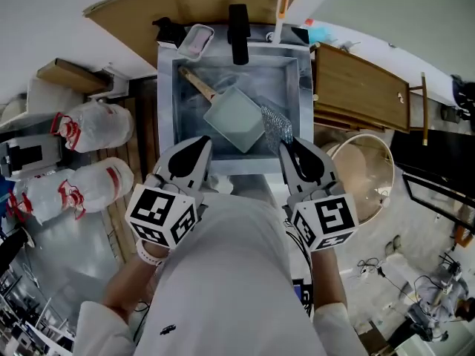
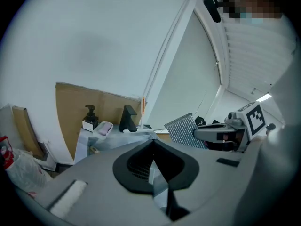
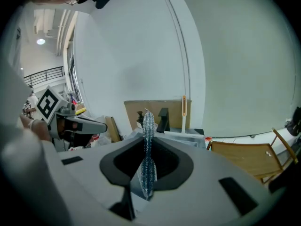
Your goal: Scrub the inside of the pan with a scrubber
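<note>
- The pan (image 1: 236, 117), pale and square, lies tilted in the sink (image 1: 168, 124), its wooden handle (image 1: 199, 84) pointing to the far left corner
- The right gripper (image 1: 283, 145) has its jaws pinched on the scrubber (image 1: 276, 126), a silvery mesh pad
- In the right gripper view the scrubber (image 3: 148, 124) stands edge-on and upright between the jaws of the right gripper (image 3: 146, 145), sticking out past their tips
- In the head view the scrubber sits over the pan's right edge; whether it touches the pan cannot be told
- The left gripper (image 1: 205, 142) is at the sink's near left, just beside the pan's near corner and apart from it
- In the left gripper view the jaws of the left gripper (image 2: 152, 147) are pressed together with nothing between them
- That view also shows the scrubber (image 2: 184, 130) flat-on, held by the right gripper (image 2: 221, 133) to its right
- A black tap (image 1: 238, 34) stands at the sink's far rim, with a soap dish (image 1: 196, 41) to its left
- A pump bottle (image 2: 89, 118) stands beside the dish in the left gripper view
- White bags (image 1: 93, 124) lie left of the sink; a wooden chair (image 1: 360, 87) and a round tub (image 1: 364, 173) are to its right
</note>
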{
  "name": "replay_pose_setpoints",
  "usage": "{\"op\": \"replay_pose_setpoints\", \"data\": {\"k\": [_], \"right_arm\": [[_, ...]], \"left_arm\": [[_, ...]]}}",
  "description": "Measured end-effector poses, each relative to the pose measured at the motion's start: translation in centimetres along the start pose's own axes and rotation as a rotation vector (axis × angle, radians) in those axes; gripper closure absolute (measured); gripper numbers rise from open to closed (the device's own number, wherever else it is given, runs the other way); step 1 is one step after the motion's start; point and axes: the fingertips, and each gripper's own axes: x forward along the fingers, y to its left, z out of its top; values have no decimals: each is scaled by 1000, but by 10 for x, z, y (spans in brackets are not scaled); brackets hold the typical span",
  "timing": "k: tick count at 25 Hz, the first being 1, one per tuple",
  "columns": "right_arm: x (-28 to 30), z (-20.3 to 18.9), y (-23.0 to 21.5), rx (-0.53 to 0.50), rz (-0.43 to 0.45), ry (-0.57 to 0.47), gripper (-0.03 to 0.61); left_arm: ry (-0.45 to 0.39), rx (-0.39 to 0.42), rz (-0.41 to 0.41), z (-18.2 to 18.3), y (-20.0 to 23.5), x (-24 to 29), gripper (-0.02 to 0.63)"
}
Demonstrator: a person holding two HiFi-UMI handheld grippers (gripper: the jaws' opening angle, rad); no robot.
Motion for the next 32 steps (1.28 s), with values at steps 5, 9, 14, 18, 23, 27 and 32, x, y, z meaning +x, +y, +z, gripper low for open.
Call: {"op": "replay_pose_setpoints", "data": {"k": [5, 9, 14, 18, 23, 27, 32], "right_arm": [[-21, 13, -6, -1, -9, -96, 534], [-29, 22, -4, 11, -1, -156, 534], [-28, 31, -1, -14, 9, -192, 532], [-26, 34, 6, -32, 25, -200, 532], [-24, 35, 11, -46, 36, -201, 532], [-22, 34, 13, -49, 38, -198, 532], [-22, 32, 14, -34, 35, -199, 532]], "left_arm": [[-73, 5, 30, 14, -10, -12, 609], [-92, 19, 52, 19, -11, -20, 609], [-137, 21, 87, 27, -7, -26, 609], [-150, 6, 109, 25, -2, -31, 609], [-151, 16, 115, 25, -3, -32, 609], [-148, 13, 115, 24, -4, -31, 609], [-140, 18, 106, 22, -6, -30, 609]]}}
